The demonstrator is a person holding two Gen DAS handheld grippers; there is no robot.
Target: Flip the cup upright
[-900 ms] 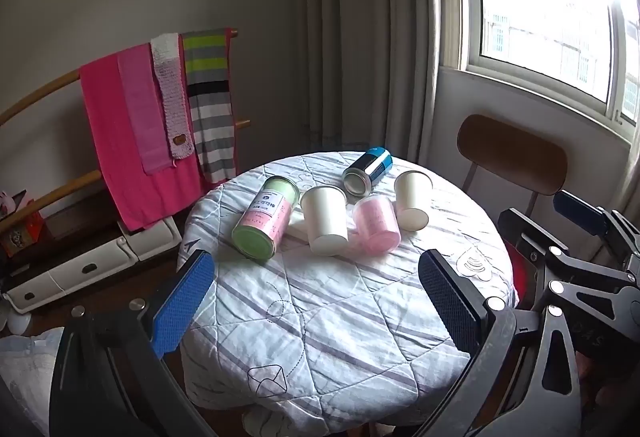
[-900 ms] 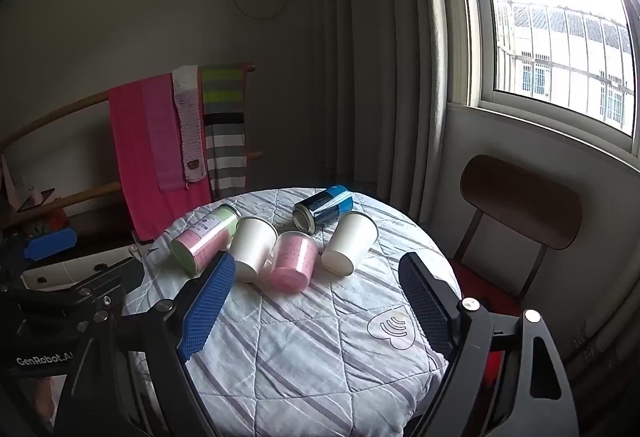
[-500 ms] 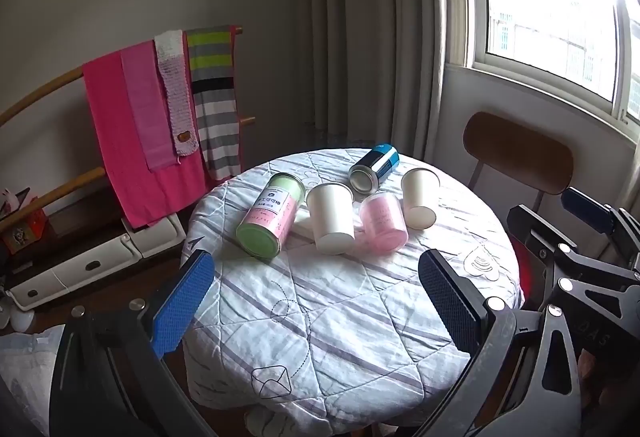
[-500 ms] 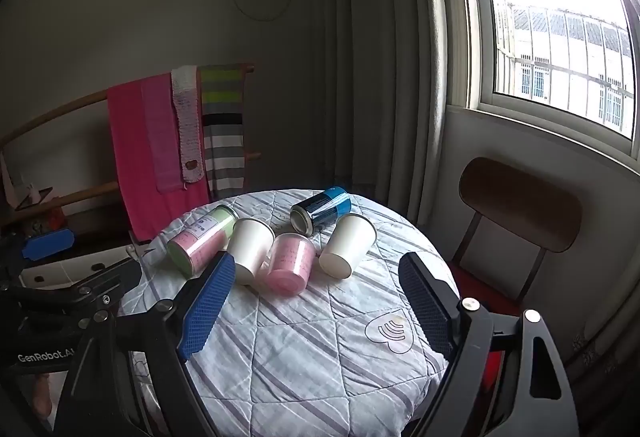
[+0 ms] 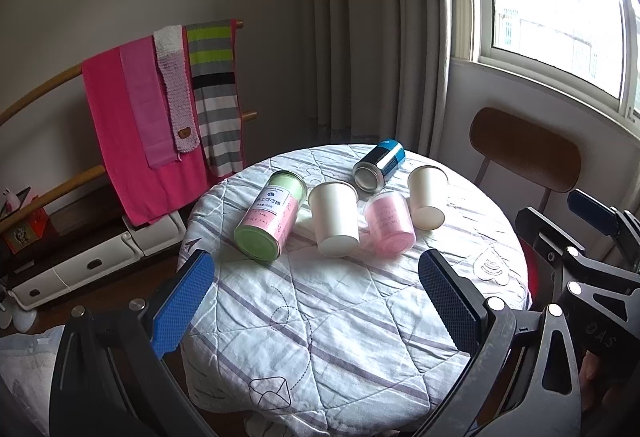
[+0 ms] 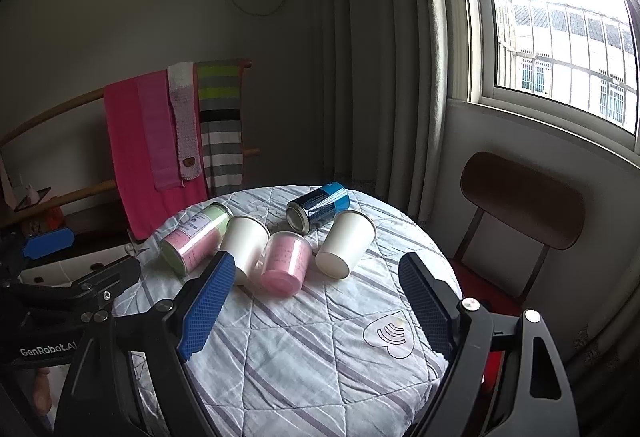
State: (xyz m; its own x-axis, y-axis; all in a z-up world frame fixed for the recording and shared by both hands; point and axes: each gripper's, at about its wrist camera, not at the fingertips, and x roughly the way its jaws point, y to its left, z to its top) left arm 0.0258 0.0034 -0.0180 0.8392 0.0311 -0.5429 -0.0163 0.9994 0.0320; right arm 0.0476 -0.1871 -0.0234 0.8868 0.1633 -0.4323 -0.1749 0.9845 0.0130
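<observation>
Two white paper cups lie on their sides on a round table with a quilted cloth: one in the middle, one to the right. A pink cup lies between them. My left gripper is open and empty, above the table's near edge. My right gripper is open and empty, short of the cups.
A green-and-pink canister and a blue can also lie on their sides on the table. A wooden chair stands to the right under the window. A rack of pink and striped towels stands behind left.
Both grippers have drifted slightly; the table and cups sit a little lower and nearer in both views. Nothing on the table has moved.
</observation>
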